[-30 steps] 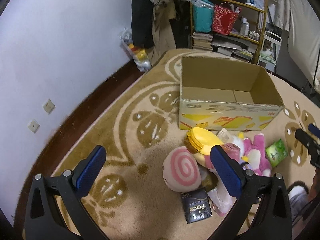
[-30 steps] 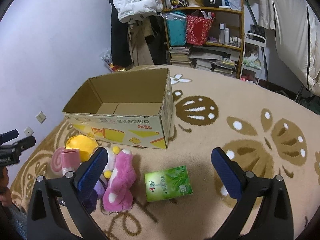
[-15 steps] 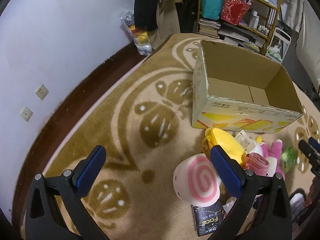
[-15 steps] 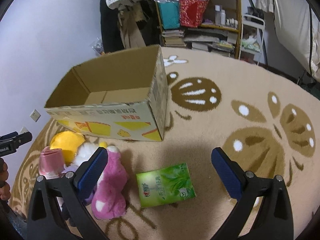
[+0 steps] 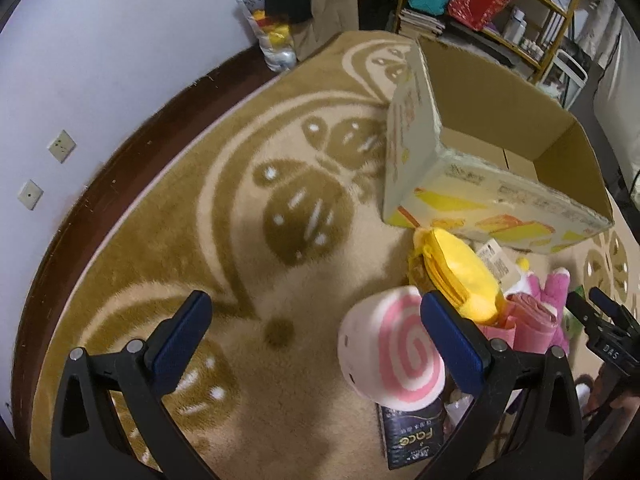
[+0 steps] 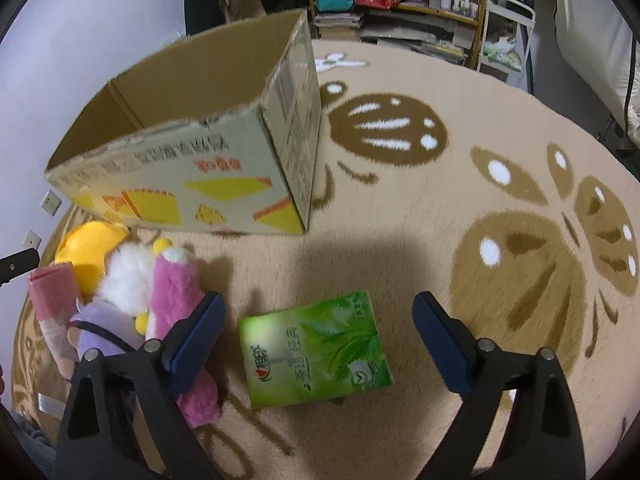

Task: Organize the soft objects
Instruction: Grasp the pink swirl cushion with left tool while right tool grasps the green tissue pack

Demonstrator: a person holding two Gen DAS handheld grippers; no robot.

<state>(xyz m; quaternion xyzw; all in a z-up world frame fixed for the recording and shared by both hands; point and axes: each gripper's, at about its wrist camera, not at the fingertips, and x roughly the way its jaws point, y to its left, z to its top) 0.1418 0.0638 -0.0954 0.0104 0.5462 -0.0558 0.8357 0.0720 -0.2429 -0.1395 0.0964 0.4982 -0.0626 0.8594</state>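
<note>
An open cardboard box (image 5: 496,200) (image 6: 180,176) stands on the patterned carpet. In front of it lies a heap: a pink-and-white swirl plush (image 5: 392,348), a yellow plush (image 5: 460,272) (image 6: 88,244), a pink and white plush (image 6: 172,292) and a pink roll (image 6: 50,292). My left gripper (image 5: 316,304) is open above bare carpet, its right finger next to the swirl plush. My right gripper (image 6: 318,304) hangs over a green tissue pack (image 6: 316,352). Its jaws are closing with the pack between them, and the pads do not touch it.
A dark "face" packet (image 5: 412,436) lies under the swirl plush. A shelf (image 6: 400,4) with bags and books, hanging coats and a plastic bag (image 5: 268,40) stand beyond the carpet. The wall (image 5: 100,60) runs along the left.
Both grippers have sunk toward the carpet and tipped downward. The plush heap and the green pack now look larger and closer. The right jaws have narrowed slightly.
</note>
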